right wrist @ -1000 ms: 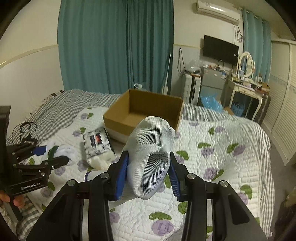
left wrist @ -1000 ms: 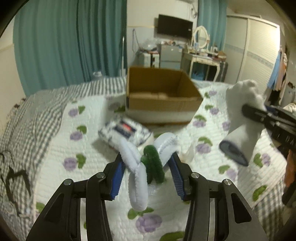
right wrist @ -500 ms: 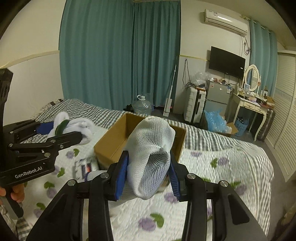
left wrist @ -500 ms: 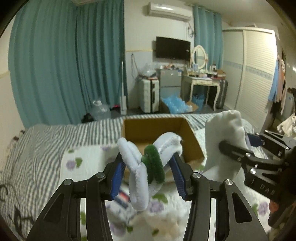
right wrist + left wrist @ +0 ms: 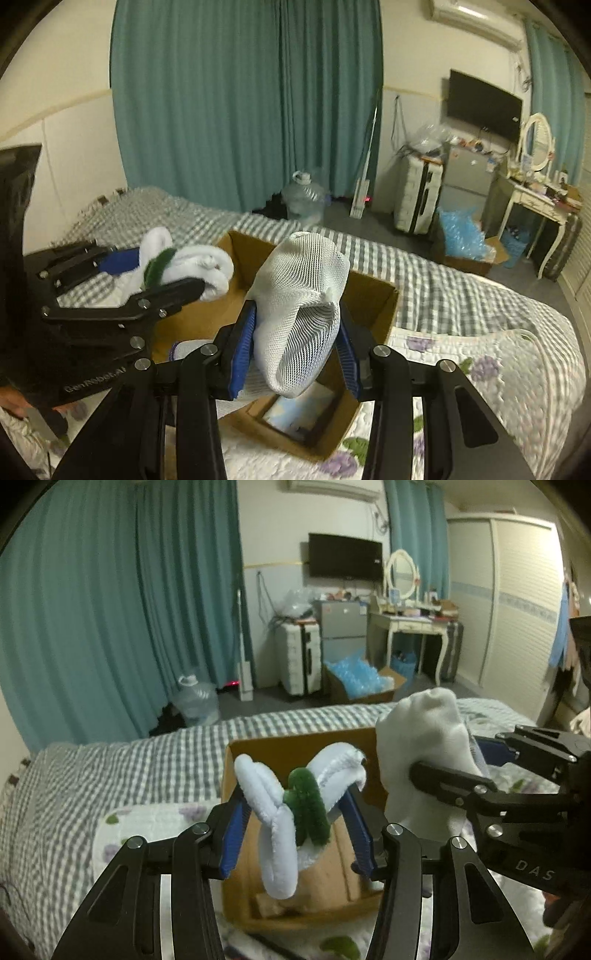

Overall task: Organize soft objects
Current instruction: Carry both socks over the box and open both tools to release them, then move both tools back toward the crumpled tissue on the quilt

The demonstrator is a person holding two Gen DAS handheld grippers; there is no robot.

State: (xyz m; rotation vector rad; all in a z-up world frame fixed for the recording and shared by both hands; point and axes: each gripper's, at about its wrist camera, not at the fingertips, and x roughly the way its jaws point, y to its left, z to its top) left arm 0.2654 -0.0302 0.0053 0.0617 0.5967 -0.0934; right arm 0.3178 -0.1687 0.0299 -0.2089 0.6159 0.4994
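The left gripper point(image 5: 295, 827) is clamping a white and green fuzzy bundle point(image 5: 291, 812) above the open cardboard box point(image 5: 373, 299) (box sitting on the bed point(image 5: 480, 343)). The right gripper point(image 5: 297, 349) is gripping a white mesh sock point(image 5: 306, 295) over the same box.

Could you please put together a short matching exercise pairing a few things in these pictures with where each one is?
Things:
1. white and green fuzzy bundle
2. white mesh sock
3. cardboard box
4. clear water jug

Places:
A. on the floor by the teal curtains
B. on the bed, open-topped
C. clamped in the left gripper
D. clamped in the right gripper

Pairs: 1-C, 2-D, 3-B, 4-A
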